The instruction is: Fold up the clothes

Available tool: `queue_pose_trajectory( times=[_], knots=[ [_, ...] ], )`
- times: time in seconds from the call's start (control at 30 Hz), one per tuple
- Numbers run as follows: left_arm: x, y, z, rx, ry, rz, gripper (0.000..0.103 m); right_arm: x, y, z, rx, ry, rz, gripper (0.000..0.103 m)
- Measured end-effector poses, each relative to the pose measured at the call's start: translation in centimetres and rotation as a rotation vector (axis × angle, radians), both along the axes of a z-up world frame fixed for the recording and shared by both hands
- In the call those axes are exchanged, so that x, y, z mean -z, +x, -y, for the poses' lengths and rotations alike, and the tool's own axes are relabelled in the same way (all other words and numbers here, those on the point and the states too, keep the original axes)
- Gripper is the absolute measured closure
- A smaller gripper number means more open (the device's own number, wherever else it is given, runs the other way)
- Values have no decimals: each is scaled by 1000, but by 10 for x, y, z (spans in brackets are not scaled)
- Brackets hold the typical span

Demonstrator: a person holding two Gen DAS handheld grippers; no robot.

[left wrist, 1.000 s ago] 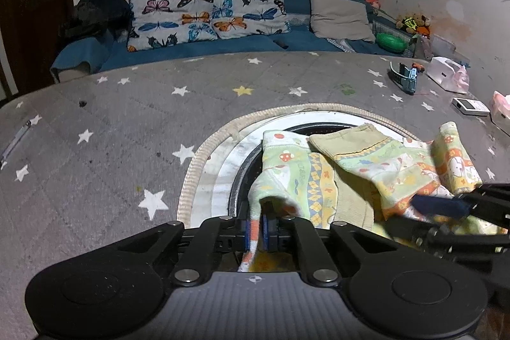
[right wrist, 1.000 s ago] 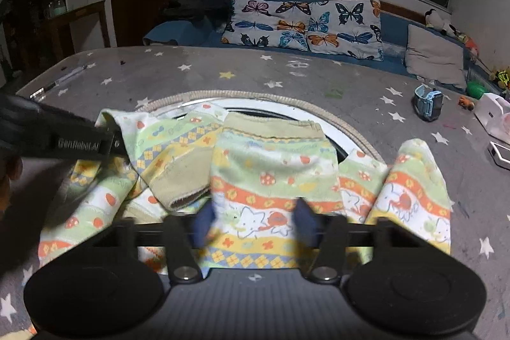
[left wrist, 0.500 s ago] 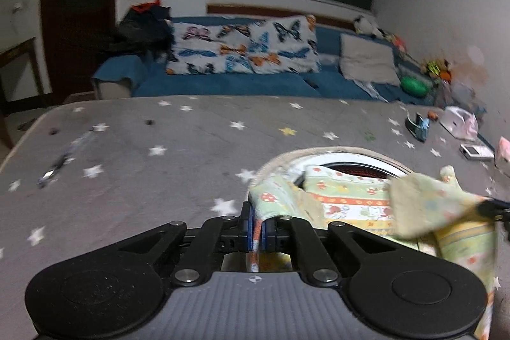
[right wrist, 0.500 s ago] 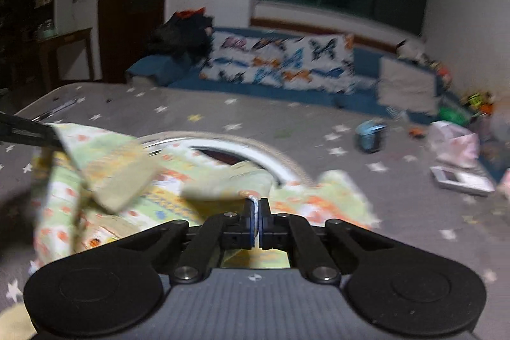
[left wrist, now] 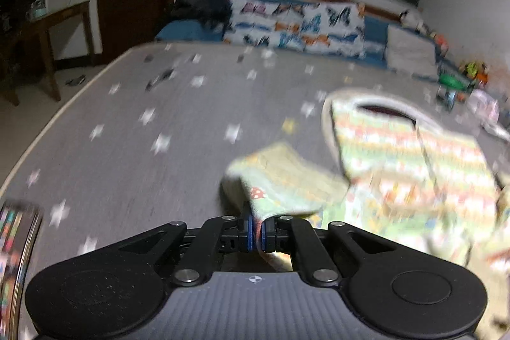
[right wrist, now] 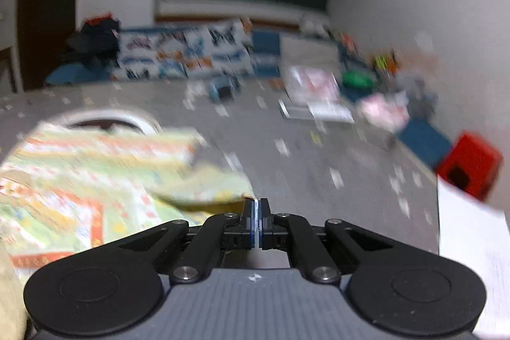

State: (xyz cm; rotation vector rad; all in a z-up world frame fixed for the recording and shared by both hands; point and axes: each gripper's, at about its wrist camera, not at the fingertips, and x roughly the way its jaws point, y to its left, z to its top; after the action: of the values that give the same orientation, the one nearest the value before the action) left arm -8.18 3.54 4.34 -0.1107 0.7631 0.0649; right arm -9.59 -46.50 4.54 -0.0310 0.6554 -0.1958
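Left wrist view: our left gripper [left wrist: 257, 228] keeps its fingers clenched on a corner of the patterned garment [left wrist: 414, 168], now drawn out across the star-print cover [left wrist: 127, 148]. Right wrist view: our right gripper [right wrist: 256, 222], fingers gaping a second ago, now pinches the opposite edge of the cloth. Both hands spread it apart, readying the fold, we judge.

No legible text; both views motion-blurred

Hand-held gripper [right wrist: 256, 217] clamping patterned garment [right wrist: 95, 174] — blurred
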Motion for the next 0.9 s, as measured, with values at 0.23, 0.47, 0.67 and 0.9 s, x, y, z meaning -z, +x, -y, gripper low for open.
queue_pose_trajectory(
  times=[0.23,0.47,0.67,0.9],
  knots=[
    [5,-17,-17,-59,-35,-67,76,17,-18,40,100,109,-80,72],
    [-2,-23,-9,-18,38,-51,61,6,-18,25,18,-6,-69,47],
    [-6,-29,-4,9,64,-30,51,13,5,-14,-112,-194,-79,30],
    [-14,-34,2,12,111,-5,47,20,37,-7,-86,-247,-69,24]
  ],
)
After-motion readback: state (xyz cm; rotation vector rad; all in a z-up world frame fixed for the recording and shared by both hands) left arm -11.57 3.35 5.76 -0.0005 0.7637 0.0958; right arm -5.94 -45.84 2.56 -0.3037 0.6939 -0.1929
